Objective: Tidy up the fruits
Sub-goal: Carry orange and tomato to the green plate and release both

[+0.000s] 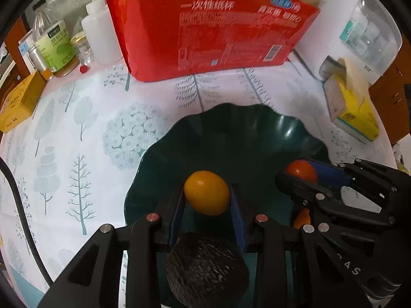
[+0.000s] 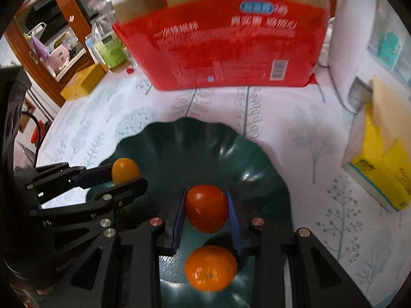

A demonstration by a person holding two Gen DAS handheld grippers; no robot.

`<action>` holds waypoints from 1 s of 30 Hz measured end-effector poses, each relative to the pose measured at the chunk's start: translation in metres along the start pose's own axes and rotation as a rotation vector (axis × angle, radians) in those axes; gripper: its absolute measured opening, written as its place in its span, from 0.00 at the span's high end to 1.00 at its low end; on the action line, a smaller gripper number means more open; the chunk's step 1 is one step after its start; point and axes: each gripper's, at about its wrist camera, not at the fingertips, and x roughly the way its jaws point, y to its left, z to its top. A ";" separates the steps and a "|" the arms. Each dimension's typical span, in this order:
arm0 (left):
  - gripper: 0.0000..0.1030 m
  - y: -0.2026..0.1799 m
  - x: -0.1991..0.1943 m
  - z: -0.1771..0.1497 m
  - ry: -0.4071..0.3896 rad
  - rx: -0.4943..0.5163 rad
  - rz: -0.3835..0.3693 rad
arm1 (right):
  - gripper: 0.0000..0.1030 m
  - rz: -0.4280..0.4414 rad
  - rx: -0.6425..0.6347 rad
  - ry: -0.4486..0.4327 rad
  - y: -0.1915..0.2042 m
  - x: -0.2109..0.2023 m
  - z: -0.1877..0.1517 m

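- Holding a yellow-orange fruit [image 1: 206, 196], your left gripper [image 1: 207, 205] has its blue-padded fingers [image 1: 237, 220] pressed against both sides of it, above the near part of the dark green bowl [image 1: 257, 128].
- Your right gripper [image 2: 206, 213] clamps a red-orange fruit [image 2: 206, 208] the same way, fingers narrow and tight on it, also over the bowl.
- An orange citrus fruit [image 2: 210, 268] lies inside the bowl, just below the red-orange one in the right wrist view (whether the two touch, you cannot tell from here).
- A dark brown, rough-skinned fruit [image 1: 205, 269] sits at the bowl's near edge, under your left gripper.
- The bowl has a wavy rim and stands on the desk [image 1: 90, 154], whose cloth is white with a pale tree print.
- Behind the bowl stands a big red pack [image 1: 205, 33] with white lettering.
- A yellow tissue box [image 1: 352, 110] lies to the right of the bowl; bottles [image 1: 54, 41] and a yellow carton [image 1: 18, 102] stand well apart on the far left.
- Both views are slightly blurred, the right one more.
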 end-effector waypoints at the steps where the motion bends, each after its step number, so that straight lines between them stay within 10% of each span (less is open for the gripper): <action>1: 0.68 0.002 0.003 0.000 0.005 -0.001 0.001 | 0.70 -0.001 -0.008 0.004 0.001 0.004 -0.001; 9: 0.66 0.004 0.015 -0.006 0.014 0.012 0.022 | 0.69 -0.018 -0.045 -0.004 0.004 0.020 -0.007; 20: 0.16 0.010 0.003 -0.006 0.002 -0.001 0.010 | 0.69 -0.045 -0.008 -0.002 -0.013 0.013 -0.011; 30: 0.01 0.005 -0.018 -0.010 -0.037 0.037 0.069 | 0.67 -0.005 0.025 -0.025 -0.016 -0.004 -0.011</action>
